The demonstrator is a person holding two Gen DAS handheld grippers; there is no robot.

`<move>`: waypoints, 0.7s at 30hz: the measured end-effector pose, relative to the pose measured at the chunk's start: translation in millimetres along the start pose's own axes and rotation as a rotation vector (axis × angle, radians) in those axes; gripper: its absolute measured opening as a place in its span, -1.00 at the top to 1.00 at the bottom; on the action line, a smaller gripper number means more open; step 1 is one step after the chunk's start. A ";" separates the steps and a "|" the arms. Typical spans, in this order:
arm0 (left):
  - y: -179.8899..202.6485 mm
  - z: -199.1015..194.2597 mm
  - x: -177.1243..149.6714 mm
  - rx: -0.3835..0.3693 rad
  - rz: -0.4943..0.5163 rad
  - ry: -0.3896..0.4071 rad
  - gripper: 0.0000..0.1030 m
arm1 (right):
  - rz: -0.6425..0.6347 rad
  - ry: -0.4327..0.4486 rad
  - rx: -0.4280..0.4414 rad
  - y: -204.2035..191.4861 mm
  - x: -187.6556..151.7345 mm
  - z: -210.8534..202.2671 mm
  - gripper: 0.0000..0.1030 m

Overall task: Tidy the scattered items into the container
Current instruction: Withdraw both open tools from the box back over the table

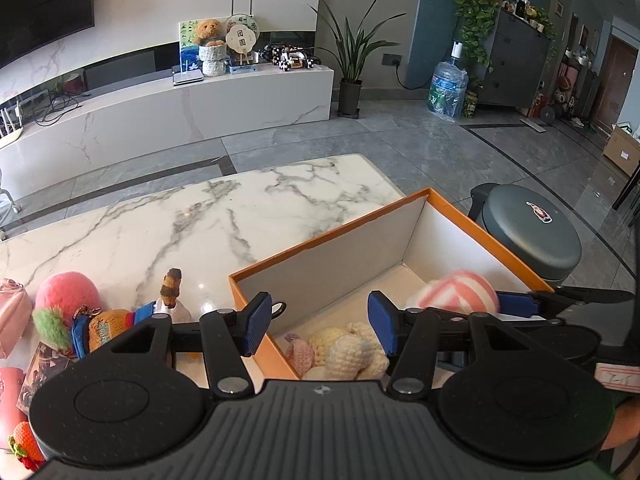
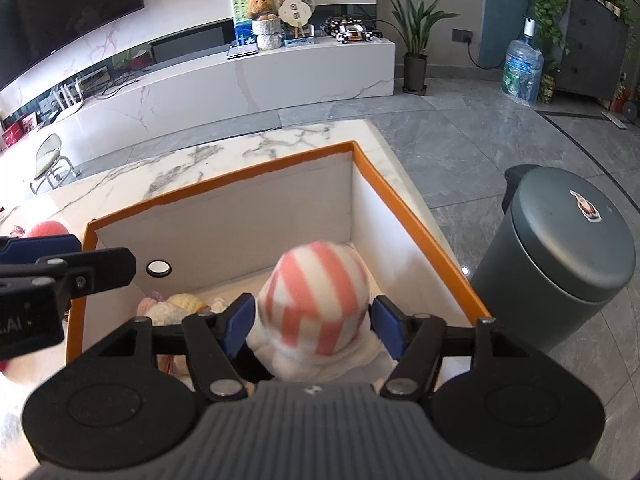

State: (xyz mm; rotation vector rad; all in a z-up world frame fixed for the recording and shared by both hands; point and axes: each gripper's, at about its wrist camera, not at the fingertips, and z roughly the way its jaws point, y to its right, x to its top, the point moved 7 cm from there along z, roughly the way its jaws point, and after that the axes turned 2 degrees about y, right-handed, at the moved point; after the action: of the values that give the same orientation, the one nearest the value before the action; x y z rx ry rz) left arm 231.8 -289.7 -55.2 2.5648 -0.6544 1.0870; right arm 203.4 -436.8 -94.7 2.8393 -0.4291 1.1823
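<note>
Everything here is told from the orange box [image 1: 452, 216], which sits on the marble tabletop [image 1: 192, 216]. Left of the box lies a heap of small toys: a pink fuzzy ball [image 1: 66, 290], a green fluffy bit [image 1: 50, 326], an orange knitted toy [image 1: 108, 328] and a little brown striped toy [image 1: 171, 282]. The left tool [image 1: 316, 328] hangs over the box's near left corner, its blue pads apart with nothing between them. Inside the box, at the near left, rests a cream and pink knitted toy [image 1: 340, 350]. More to the right in the box, the pink and white striped ball [image 2: 314, 298] sits between the pads of the right tool [image 2: 312, 330], which stand a little off it, so it is loose and blurry. Right of the box, down on the floor, stands a dark round bin [image 2: 560, 264].
</note>
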 end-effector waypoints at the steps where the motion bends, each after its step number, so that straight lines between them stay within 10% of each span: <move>1: -0.9 -0.3 -0.3 0.002 -0.002 0.000 -0.21 | 0.008 -0.002 -0.004 1.0 -0.7 -1.2 -0.19; 21: -17.8 -49.7 -22.6 0.035 0.008 0.023 -0.22 | 0.104 0.029 -0.015 -7.4 -24.8 -66.8 -0.08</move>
State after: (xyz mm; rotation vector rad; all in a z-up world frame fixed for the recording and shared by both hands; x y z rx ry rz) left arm 196.9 -246.9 -39.3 2.5779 -0.6456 1.1383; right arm 142.6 -414.5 -64.1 2.8144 -0.5885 1.2300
